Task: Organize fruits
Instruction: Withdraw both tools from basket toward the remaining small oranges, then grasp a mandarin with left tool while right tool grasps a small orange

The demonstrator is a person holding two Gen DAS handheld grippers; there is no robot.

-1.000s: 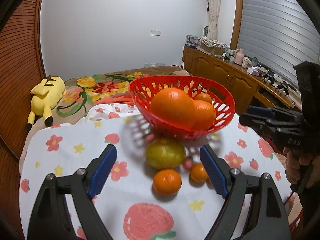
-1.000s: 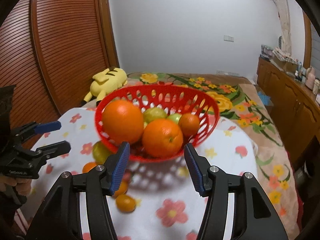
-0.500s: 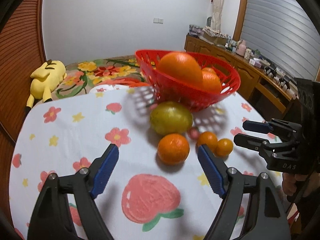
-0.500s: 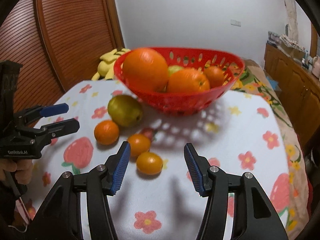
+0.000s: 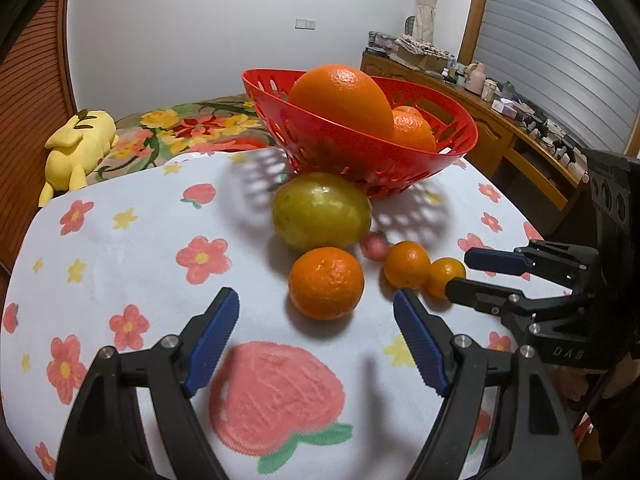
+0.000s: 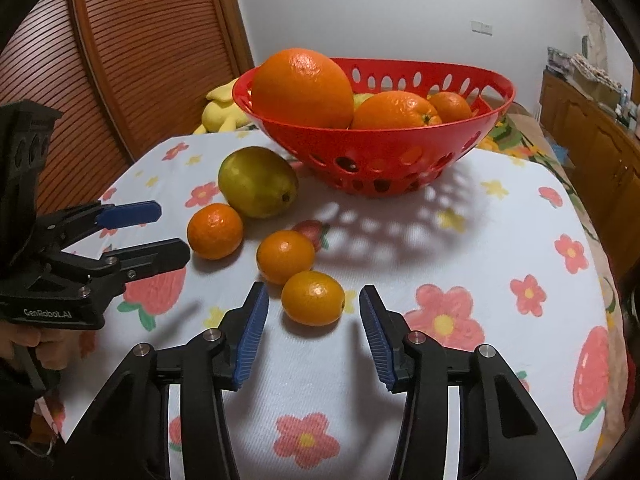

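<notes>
Orange mandarin (image 6: 313, 298) ahead of spread right gripper (image 6: 312, 338), nothing gripped

Basket (image 6: 384, 160): red plastic, perforated with oval holes. Large orange (image 6: 302, 88) inside: bright orange. Fruit beside basket (image 6: 258, 182): yellow-green. Three mandarins (image 6: 215, 231) on tabletop: orange. Tablecloth (image 6: 460, 280): white, printed with red flowers, yellow stars and pink strawberries. Left tool (image 5: 316, 344) and right tool (image 6: 312, 332): black with blue ribbed pads. Plush toy (image 5: 76, 148): yellow.

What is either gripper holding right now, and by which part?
Nothing. The left gripper and right gripper are both open and empty; the small orange sits on the tablecloth, ungrasped.
</notes>
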